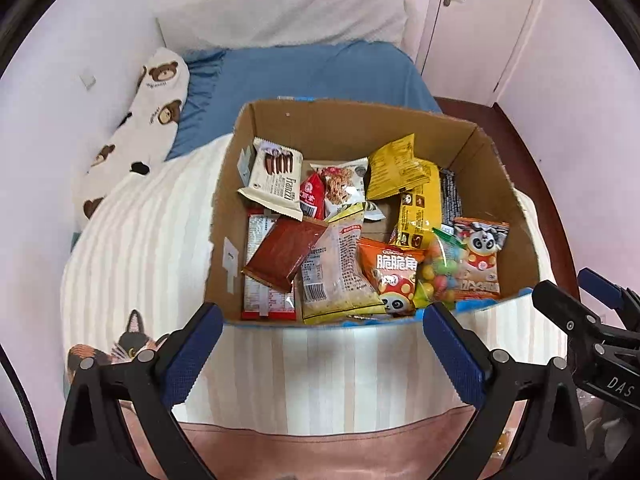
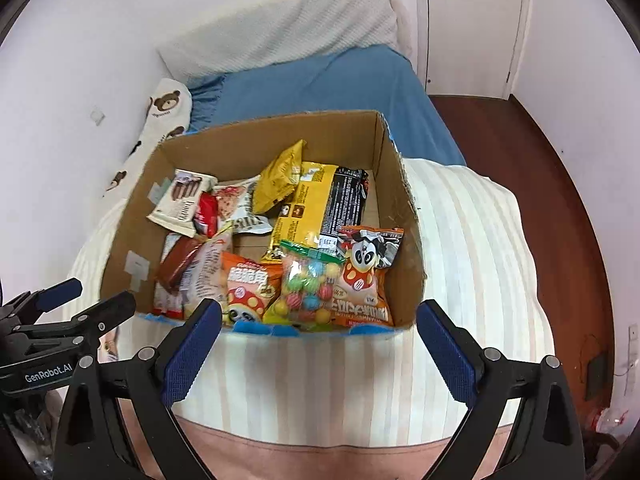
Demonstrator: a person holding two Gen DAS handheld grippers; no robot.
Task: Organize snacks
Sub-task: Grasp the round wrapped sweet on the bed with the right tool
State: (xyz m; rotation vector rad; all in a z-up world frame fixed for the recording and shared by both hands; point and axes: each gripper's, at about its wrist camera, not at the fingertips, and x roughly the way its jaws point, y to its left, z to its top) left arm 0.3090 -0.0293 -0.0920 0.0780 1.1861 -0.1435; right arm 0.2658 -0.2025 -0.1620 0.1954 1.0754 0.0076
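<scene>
An open cardboard box (image 1: 348, 120) (image 2: 280, 130) sits on a striped quilt on the bed and holds several snack packets: a white Franzzi wafer pack (image 1: 276, 178), a brown bar (image 1: 284, 254), an orange panda pack (image 1: 394, 274) (image 2: 250, 284), a bag of coloured candy balls (image 1: 440, 270) (image 2: 306, 284), and yellow packs (image 1: 418, 210) (image 2: 304, 204). My left gripper (image 1: 322, 354) is open and empty just in front of the box's near wall. My right gripper (image 2: 318, 350) is open and empty, also just short of the box; it shows in the left wrist view (image 1: 576, 300).
The box rests on a cream striped quilt (image 1: 140, 232) (image 2: 472, 240) over a blue sheet (image 1: 304, 72). A bear-print pillow (image 1: 148, 120) lies along the left wall. A closed door (image 2: 472, 20) and dark wood floor (image 2: 540, 160) are to the right.
</scene>
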